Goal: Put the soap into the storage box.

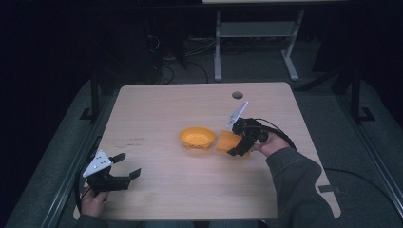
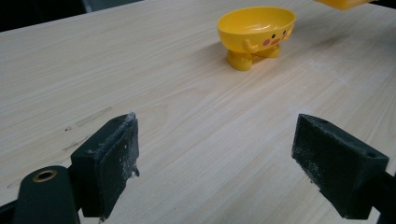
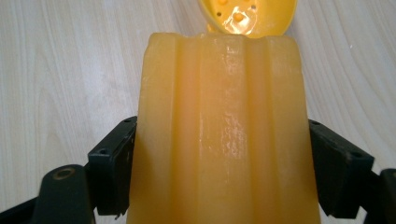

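Right gripper (image 1: 236, 148) fingers clamp the orange block (image 3: 219, 130) beside the yellow bowl (image 1: 196, 137); left gripper (image 1: 127, 166) fingers gape empty.

Both grippers black: left gripper (image 1: 126, 165) and right gripper (image 1: 236, 145) each carry a grey three-cornered plate and a trailing black cable. Jaw pads scuffed, dusted white. Brass-ringed screw holes by jaw bases. Grey sleeves

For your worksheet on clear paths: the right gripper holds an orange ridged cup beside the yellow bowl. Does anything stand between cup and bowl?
Nothing visible does. The orange ridged cup, clamped in the right gripper, sits just right of the yellow bowl, with bare table around them. The left gripper is open, far off.
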`<state>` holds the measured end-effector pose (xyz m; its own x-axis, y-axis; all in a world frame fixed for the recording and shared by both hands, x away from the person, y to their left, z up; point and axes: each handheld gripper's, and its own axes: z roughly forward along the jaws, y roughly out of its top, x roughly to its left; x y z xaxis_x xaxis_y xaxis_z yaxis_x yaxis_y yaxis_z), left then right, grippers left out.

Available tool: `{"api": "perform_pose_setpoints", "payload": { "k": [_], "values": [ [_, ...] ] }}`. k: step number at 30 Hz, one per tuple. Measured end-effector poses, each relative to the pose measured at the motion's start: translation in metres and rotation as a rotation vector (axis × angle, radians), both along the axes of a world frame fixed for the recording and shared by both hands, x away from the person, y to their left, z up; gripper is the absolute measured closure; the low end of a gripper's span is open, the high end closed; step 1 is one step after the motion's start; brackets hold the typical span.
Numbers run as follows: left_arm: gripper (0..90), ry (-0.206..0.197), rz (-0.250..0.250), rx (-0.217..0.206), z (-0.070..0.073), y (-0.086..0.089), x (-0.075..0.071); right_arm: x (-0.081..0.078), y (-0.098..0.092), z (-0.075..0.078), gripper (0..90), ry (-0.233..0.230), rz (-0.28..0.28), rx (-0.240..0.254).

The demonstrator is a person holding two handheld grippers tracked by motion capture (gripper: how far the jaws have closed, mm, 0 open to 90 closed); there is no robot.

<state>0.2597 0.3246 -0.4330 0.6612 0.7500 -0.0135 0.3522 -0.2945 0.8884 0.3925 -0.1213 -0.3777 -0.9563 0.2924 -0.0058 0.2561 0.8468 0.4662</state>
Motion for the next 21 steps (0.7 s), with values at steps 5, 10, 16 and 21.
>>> {"api": "perform_pose_setpoints", "payload": {
  "k": [5,10,16,21],
  "values": [
    [14.3,0.0,0.0,-0.001,0.0,0.0,0.0,0.006,0.005,0.003,20.6,0.0,0.007,-0.014],
    [14.3,0.0,0.002,-0.001,0.0,0.001,0.0,0.014,0.011,0.004,20.6,0.005,0.014,0.001],
    [14.3,0.0,0.004,-0.003,0.001,0.001,0.0,0.021,0.017,0.008,20.6,0.0,0.029,0.004],
    [14.3,0.0,0.003,-0.003,0.001,0.001,0.0,0.026,0.021,0.008,20.6,0.007,0.032,-0.008]
  ]
}}
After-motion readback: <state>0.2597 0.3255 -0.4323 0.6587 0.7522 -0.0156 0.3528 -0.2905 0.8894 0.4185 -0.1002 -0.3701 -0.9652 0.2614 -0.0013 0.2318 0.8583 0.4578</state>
